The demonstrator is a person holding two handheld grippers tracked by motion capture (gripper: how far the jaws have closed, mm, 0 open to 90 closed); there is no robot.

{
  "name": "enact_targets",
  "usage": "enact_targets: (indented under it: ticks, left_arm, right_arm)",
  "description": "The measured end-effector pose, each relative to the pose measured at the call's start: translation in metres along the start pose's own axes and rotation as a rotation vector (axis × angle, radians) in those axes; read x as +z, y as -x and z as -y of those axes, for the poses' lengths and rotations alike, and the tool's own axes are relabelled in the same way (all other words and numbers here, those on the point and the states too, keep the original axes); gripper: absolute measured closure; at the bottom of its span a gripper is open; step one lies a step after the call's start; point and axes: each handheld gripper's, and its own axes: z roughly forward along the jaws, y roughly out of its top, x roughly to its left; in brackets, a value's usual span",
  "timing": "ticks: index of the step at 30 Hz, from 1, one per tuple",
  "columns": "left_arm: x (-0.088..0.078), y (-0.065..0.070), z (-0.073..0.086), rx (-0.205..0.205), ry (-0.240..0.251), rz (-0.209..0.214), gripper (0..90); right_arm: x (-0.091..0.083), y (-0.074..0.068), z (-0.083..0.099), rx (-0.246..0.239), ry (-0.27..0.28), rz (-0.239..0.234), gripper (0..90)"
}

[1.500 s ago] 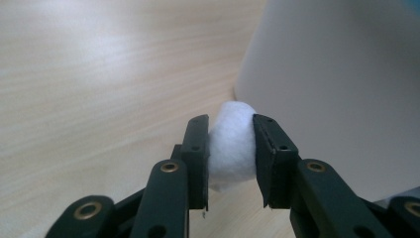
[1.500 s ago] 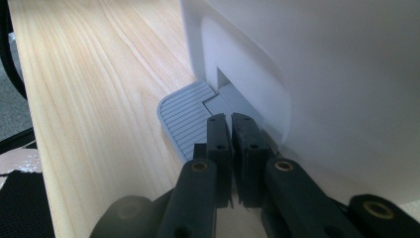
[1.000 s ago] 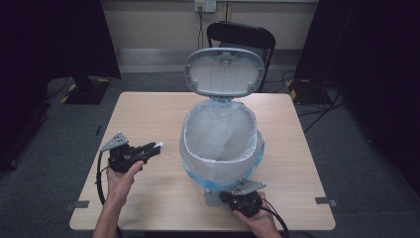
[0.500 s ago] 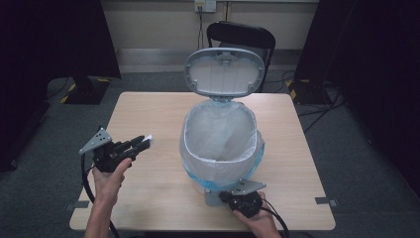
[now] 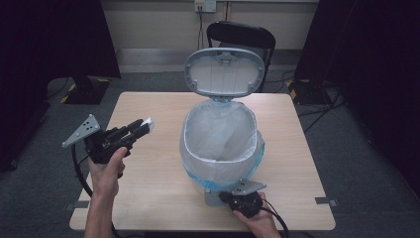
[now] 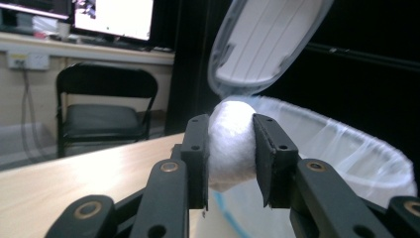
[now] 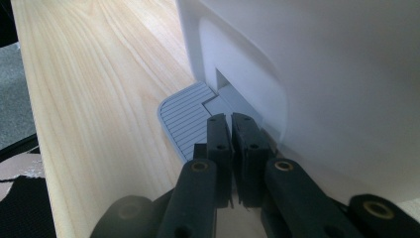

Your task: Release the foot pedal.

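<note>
Looks about halfway: pedal (image 7: 185, 119) pressed by the closed-up right gripper (image 7: 231, 130) so the bin lid (image 5: 225, 72) is up, white cotton ball (image 6: 232, 146) pinched in the left gripper (image 6: 231, 161) left of the lined pedal bin (image 5: 220, 141), not dropped in yet

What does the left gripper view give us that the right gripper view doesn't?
Left gripper view alone: the left tool shut on a white crumpled paper wad, the raised grey oval plastic lid, the clear plastic bag liner over the bin's rim, and a black folding chair behind the table.

Right gripper view alone: the right tool, jaws together, resting on the grey ribbed foot pedal at the base of the white plastic bin body.

Both: the light wooden table and part of the bin.
</note>
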Motion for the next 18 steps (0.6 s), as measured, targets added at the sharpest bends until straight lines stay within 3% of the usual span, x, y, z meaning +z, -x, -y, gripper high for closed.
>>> enact_targets:
  ticks: [8, 10, 12, 18]
  left_arm:
    - [0.015, 0.012, -0.024, 0.051, 0.015, 0.040, 69.4]
    - [0.020, 0.015, -0.031, 0.046, 0.030, 0.065, 69.4]
    - [0.027, 0.019, -0.037, 0.073, 0.017, 0.066, 69.4]
    - [0.043, 0.029, -0.042, 0.067, 0.025, 0.131, 69.4]
  right_arm:
    - [0.000, 0.000, 0.000, -0.005, -0.001, -0.001, 86.8]
    - [0.000, 0.000, 0.000, -0.008, -0.001, 0.002, 86.8]
    - [0.000, 0.000, 0.000, -0.005, -0.001, -0.001, 86.8]
    - [0.000, 0.000, 0.000, -0.005, -0.001, -0.002, 86.9]
